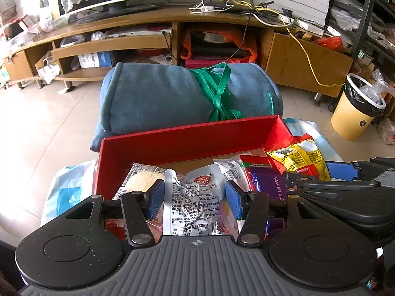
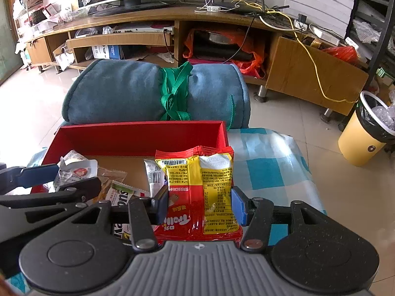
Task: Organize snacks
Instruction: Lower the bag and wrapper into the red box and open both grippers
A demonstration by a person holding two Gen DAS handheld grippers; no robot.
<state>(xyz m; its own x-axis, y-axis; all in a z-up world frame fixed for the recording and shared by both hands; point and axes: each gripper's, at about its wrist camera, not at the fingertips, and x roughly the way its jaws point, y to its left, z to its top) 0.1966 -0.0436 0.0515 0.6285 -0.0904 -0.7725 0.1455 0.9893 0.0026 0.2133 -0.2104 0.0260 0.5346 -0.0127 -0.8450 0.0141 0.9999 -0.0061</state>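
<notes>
A red box (image 1: 187, 138) (image 2: 138, 135) holds several snack packets. My left gripper (image 1: 195, 198) is open, its blue pads either side of a silver packet (image 1: 197, 197) that lies in the box. My right gripper (image 2: 200, 206) is open around a red and yellow packet (image 2: 200, 185) that leans on the box's right wall; whether the pads touch it I cannot tell. That packet also shows in the left wrist view (image 1: 296, 157), beside a purple wafer packet (image 1: 271, 185). A clear packet with a pale cake (image 1: 140, 180) lies at the left.
A rolled blue blanket (image 1: 172, 98) tied with green strap lies behind the box. A blue checked cloth (image 2: 269, 162) covers the surface to the right. A yellow bin (image 2: 367, 133) stands on the floor at the right. A wooden TV cabinet (image 1: 172, 24) lines the back.
</notes>
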